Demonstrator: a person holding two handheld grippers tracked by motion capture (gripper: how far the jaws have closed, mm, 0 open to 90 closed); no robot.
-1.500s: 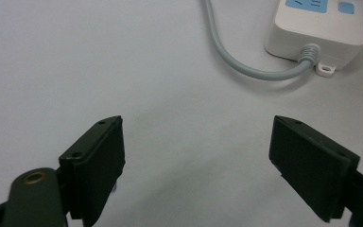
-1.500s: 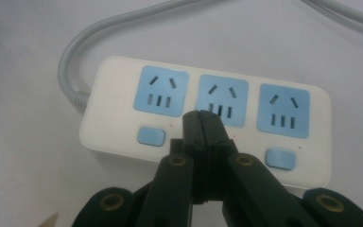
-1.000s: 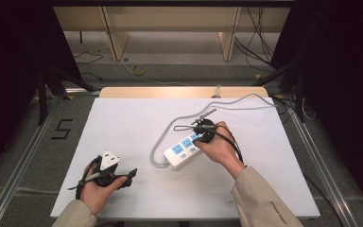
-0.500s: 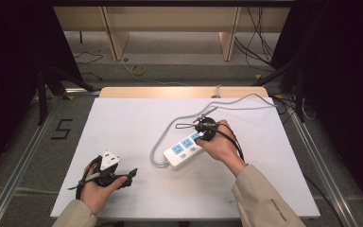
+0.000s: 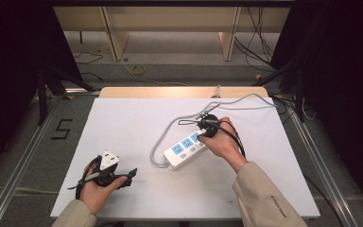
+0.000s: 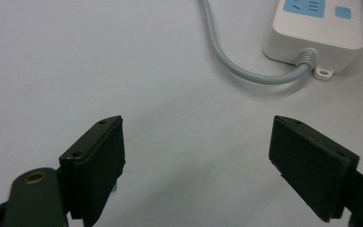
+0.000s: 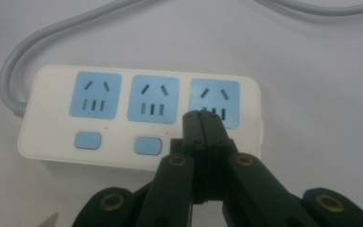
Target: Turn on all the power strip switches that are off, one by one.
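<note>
A white power strip (image 5: 185,150) with three blue sockets lies aslant on the white table (image 5: 123,123). Its grey cable (image 5: 158,142) loops off its near-left end. My right gripper (image 5: 202,135) is shut, and its tips rest on the strip's right end. In the right gripper view the closed jaws (image 7: 202,119) cover the spot below the third socket (image 7: 215,101), beside two blue switches (image 7: 148,145). My left gripper (image 5: 128,175) lies open at the table's front left, holding nothing. The left gripper view shows its tips (image 6: 196,142) wide apart over bare table, short of the strip's cable end (image 6: 321,33).
The grey cable (image 5: 246,101) runs on to the table's far edge, where a wooden board (image 5: 179,91) lies. Metal rails (image 5: 23,156) flank the table. A "5" mark (image 5: 61,128) and loose cables (image 5: 137,70) are on the floor.
</note>
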